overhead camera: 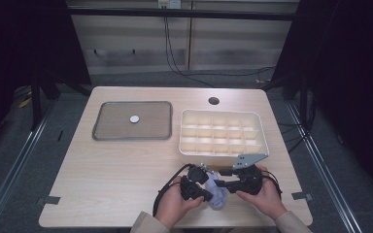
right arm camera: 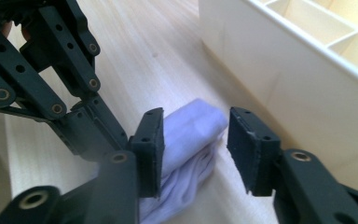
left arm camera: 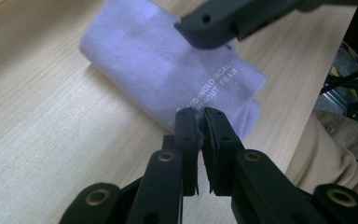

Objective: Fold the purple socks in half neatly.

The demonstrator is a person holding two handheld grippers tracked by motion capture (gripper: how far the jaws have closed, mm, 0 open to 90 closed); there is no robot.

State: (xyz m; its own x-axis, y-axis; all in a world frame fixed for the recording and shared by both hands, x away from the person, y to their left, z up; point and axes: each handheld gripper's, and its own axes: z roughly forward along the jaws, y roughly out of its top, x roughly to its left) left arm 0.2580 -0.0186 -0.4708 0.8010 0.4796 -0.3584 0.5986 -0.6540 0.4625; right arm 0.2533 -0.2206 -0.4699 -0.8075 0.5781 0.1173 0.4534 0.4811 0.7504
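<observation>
A folded lavender cloth (overhead camera: pixel 217 193) with white lettering lies on the wooden table near its front edge, between my two hands. My left gripper (overhead camera: pixel 207 195) comes in from the left. In the left gripper view its jaws (left arm camera: pixel 200 115) stand shut on the near edge of the cloth (left arm camera: pixel 163 65). My right gripper (overhead camera: pixel 222 178) reaches in from the right and is open. In the right gripper view the cloth (right arm camera: pixel 193 123) lies between its pads (right arm camera: pixel 196 142). The left pad is close against the fabric and the right pad stands clear of it.
A white box of several compartments (overhead camera: pixel 258 118) stands just behind the hands, with its wall (right arm camera: pixel 307 79) close to the right gripper. A grey tray (overhead camera: pixel 104 127) with a small white disc (overhead camera: pixel 134 118) sits at the back left. A round hole (overhead camera: pixel 213 101) is in the tabletop.
</observation>
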